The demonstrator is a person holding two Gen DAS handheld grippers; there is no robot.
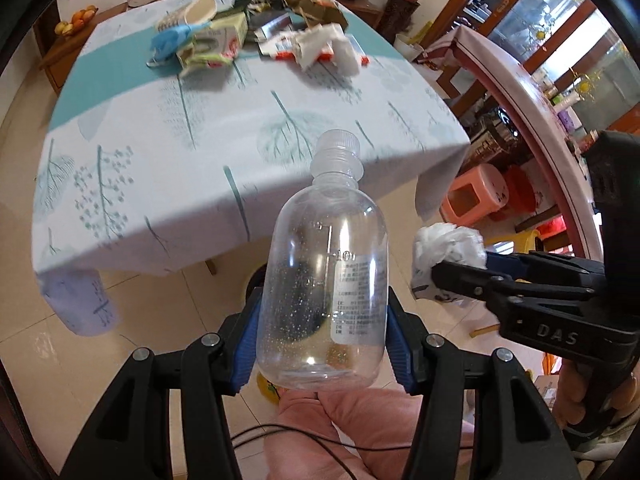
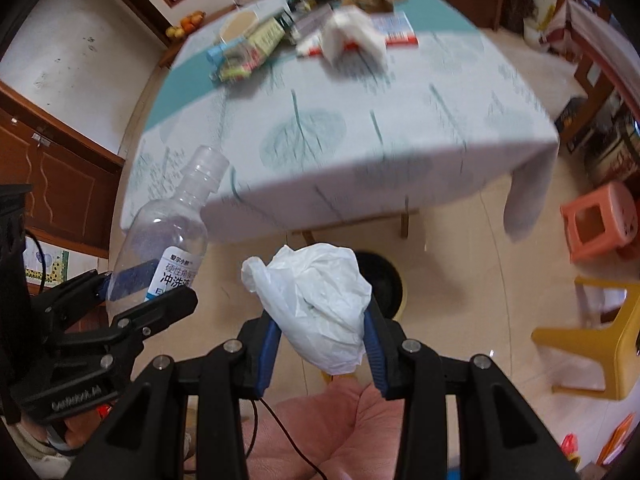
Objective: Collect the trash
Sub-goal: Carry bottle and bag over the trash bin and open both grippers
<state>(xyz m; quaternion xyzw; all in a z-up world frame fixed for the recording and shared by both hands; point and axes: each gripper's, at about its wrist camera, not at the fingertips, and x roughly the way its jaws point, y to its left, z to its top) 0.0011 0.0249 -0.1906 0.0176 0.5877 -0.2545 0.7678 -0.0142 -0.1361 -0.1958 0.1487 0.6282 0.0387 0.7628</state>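
Beyond the table, left claw grips a bottle cap-forward; right claw clamps crumpled plastic.

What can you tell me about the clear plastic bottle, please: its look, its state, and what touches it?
The clear plastic bottle is small and round-shouldered, with a ribbed neck and a translucent cap still on. It looks nearly empty, with small droplets inside its wall. One side carries a raised measuring scale and fine print, the other a white and blue label with Chinese characters. The left tongs clamp its lower body between blue pads, neck pointing away from the camera, off the table and above the floor.
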